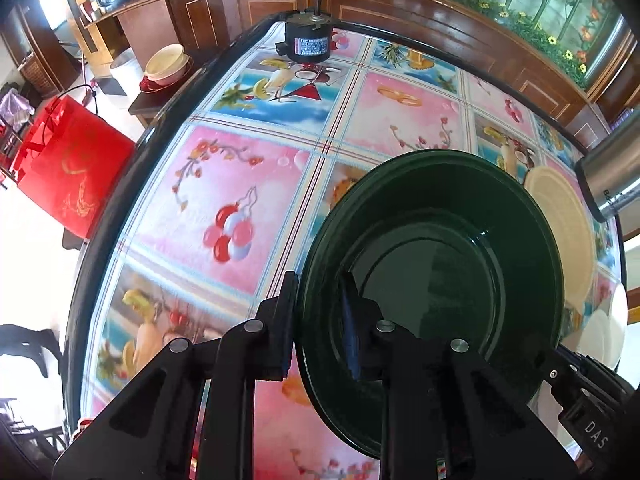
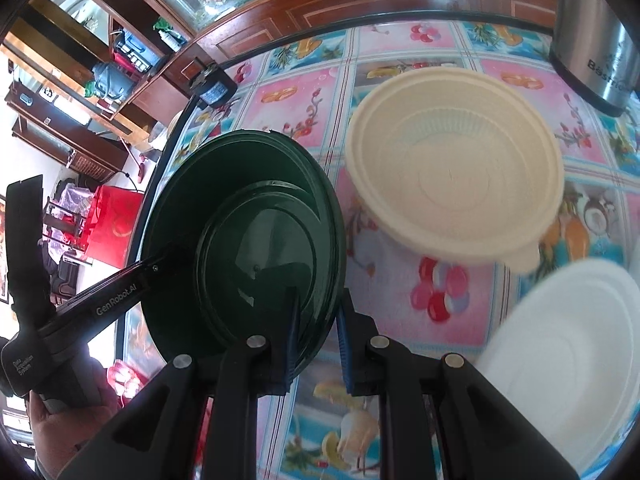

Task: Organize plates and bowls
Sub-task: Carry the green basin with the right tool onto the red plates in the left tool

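Note:
A dark green plate (image 1: 436,264) with a sunken middle is held from two sides over the patterned tablecloth. My left gripper (image 1: 320,320) is shut on its left rim, one finger outside and one inside the plate. In the right wrist view the same plate (image 2: 244,232) fills the centre left, and my right gripper (image 2: 318,340) is shut on its near right rim. The left gripper (image 2: 120,292) shows there at the plate's far side, with a hand under it. A cream ribbed bowl (image 2: 452,184) stands to the right, and a white bowl (image 2: 568,360) sits nearer.
A steel kettle (image 2: 592,40) stands at the table's far right. A small black motor (image 1: 306,40) sits at the far table edge. Off the table are a red bag (image 1: 68,168) and stacked bowls (image 1: 166,66) on a low stand. Wooden cabinets line the back.

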`<state>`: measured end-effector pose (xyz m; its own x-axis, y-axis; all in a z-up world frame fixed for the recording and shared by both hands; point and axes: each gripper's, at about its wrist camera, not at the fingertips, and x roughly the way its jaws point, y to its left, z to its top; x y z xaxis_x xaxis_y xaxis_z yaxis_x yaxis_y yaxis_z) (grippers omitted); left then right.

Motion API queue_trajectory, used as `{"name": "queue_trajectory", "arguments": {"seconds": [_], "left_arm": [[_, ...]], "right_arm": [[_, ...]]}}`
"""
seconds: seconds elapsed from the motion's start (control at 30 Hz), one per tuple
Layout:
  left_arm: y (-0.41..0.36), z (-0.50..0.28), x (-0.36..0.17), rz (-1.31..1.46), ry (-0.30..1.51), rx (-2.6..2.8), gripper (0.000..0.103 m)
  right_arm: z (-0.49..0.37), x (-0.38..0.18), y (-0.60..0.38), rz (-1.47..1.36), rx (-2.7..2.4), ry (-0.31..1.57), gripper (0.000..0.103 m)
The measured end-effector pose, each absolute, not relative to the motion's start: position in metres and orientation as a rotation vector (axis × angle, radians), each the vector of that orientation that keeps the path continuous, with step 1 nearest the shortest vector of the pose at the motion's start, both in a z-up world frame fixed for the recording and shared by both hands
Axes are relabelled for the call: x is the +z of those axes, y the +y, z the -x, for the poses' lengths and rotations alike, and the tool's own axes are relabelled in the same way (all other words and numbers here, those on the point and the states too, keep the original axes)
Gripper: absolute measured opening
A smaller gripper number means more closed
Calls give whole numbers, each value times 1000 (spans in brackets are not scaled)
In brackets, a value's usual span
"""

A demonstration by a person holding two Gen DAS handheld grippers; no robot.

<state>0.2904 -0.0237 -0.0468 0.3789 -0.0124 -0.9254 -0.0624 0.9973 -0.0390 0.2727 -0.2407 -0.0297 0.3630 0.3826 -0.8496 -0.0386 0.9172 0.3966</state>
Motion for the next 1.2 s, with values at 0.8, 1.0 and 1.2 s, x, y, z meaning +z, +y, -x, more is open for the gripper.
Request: {"name": "queue_trajectory", "arguments": {"seconds": [0.8, 1.0, 1.2], "left_arm": [[-33, -202, -12, 74, 1123, -24, 20], [-32, -185, 1, 88, 1104, -31, 20], [-26, -168, 12, 93, 1090, -31, 20]], "right_arm": [[-204, -12, -252, -326, 254, 1167, 16], [-191, -1, -252, -307, 255, 1148, 17], [-181, 11, -248, -281, 265, 1123, 19]]}}
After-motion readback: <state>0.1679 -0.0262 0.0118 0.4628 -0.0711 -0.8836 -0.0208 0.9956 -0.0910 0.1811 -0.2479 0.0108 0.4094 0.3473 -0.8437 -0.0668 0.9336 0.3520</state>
